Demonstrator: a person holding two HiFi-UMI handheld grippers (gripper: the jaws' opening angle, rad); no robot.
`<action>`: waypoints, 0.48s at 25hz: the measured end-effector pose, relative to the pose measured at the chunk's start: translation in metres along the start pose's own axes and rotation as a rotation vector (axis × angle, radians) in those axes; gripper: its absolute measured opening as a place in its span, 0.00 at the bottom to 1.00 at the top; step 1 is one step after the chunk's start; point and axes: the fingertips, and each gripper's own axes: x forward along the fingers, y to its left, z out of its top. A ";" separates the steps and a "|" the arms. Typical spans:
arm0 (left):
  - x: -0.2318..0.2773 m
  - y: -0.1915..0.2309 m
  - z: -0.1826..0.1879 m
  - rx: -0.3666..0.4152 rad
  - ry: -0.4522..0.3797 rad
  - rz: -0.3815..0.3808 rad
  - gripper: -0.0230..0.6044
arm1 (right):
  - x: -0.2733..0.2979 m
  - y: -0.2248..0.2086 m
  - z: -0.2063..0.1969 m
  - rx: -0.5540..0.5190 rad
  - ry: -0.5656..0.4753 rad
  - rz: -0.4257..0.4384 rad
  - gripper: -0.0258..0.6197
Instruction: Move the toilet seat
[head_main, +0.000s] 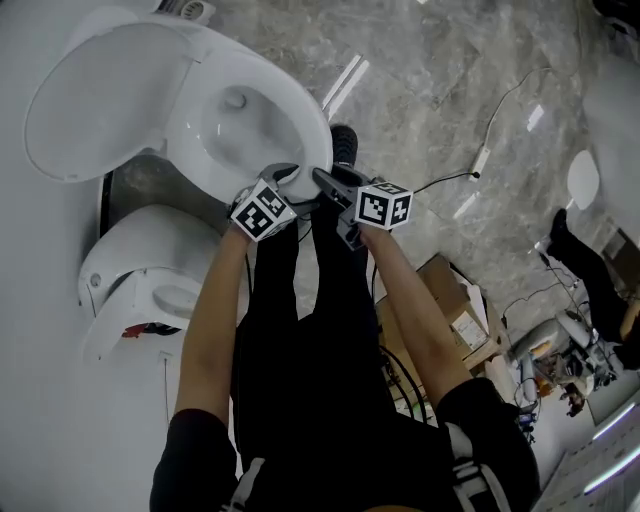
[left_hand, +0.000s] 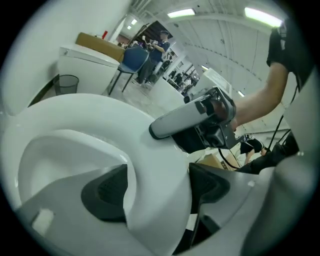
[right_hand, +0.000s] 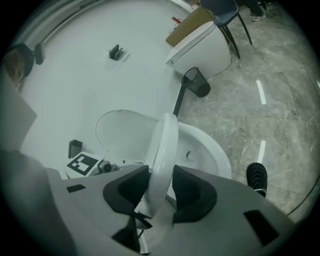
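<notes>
right gripper (right_hand: 160, 194) clamping toilet seat (right_hand: 165, 142), marble floor (right_hand: 270, 55)

second toilet (head_main: 135, 250): at wall | wire bin (right_hand: 196, 82): on floor | cardboard box (head_main: 452, 292): on floor

The toilet seat (right_hand: 162, 145) fills the gap of my right claw (right_hand: 160, 192), with no slack at either pad. My left claw (left_hand: 157, 190) stands wide around the same seat edge, but the right claw crowds it just ahead. The raised lid (head_main: 100, 100) blocks the far side, and a second toilet (head_main: 140, 270) hems in my left. My shoe (head_main: 343, 140) stands by the bowl (head_main: 235, 125). Past it the floor (head_main: 450, 70) lies open, apart from a cable (head_main: 455, 180).
</notes>
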 end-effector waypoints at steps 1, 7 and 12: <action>-0.008 -0.001 0.003 -0.016 -0.029 0.028 0.65 | -0.002 0.006 0.002 0.009 0.000 0.007 0.27; -0.037 -0.018 0.002 0.063 -0.033 0.155 0.57 | -0.008 0.035 0.012 0.027 0.024 0.041 0.26; -0.043 -0.018 0.007 0.087 -0.008 0.266 0.56 | -0.013 0.047 0.018 0.031 0.044 0.048 0.26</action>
